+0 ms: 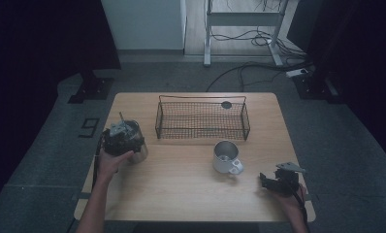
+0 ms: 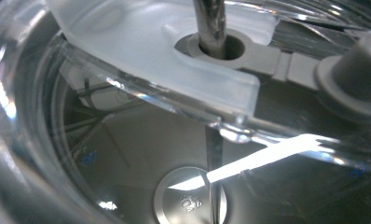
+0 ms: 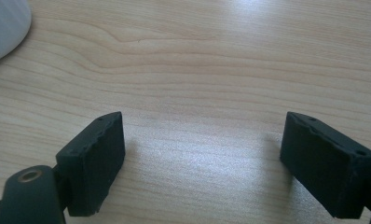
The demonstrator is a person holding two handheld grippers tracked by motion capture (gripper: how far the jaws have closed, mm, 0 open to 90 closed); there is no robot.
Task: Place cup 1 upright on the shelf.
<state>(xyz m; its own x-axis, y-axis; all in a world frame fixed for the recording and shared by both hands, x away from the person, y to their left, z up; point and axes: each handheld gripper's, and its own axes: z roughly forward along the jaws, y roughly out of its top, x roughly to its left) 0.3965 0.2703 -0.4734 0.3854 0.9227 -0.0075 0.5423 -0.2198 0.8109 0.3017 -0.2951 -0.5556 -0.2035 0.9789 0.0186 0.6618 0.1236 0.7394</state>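
On the left of the wire basket [image 1: 201, 131], close to its left end, stands a shiny cup [image 1: 140, 147] with a see-through lid [image 2: 151, 56] and a metal straw [image 2: 210, 23] poking up through a hole in it. This cup is the thing being worked on. The left hand [image 1: 112, 162] holds the left claw [image 1: 123, 138] right on top of the cup, pointing down, most likely so it can take hold of the lid or the rim. In the left gripper view the lid and the straw are very near and you can look down to the cup's bottom, but I cannot tell if this claw is apart or pressed on something. In front of the basket, near its right end, a white mug [image 1: 226, 156] stands upright on the desk [image 1: 181, 194] with nothing touching it; its handle points to the front. Farther right of the basket and well in front of it, the right hand [image 1: 290, 201] rests the right claw [image 1: 268, 180] low by the desk. Its two black jaws stand wide apart with only bare wood between them, so it holds nothing. It seems to be waiting out of the way while the other hand does the job.
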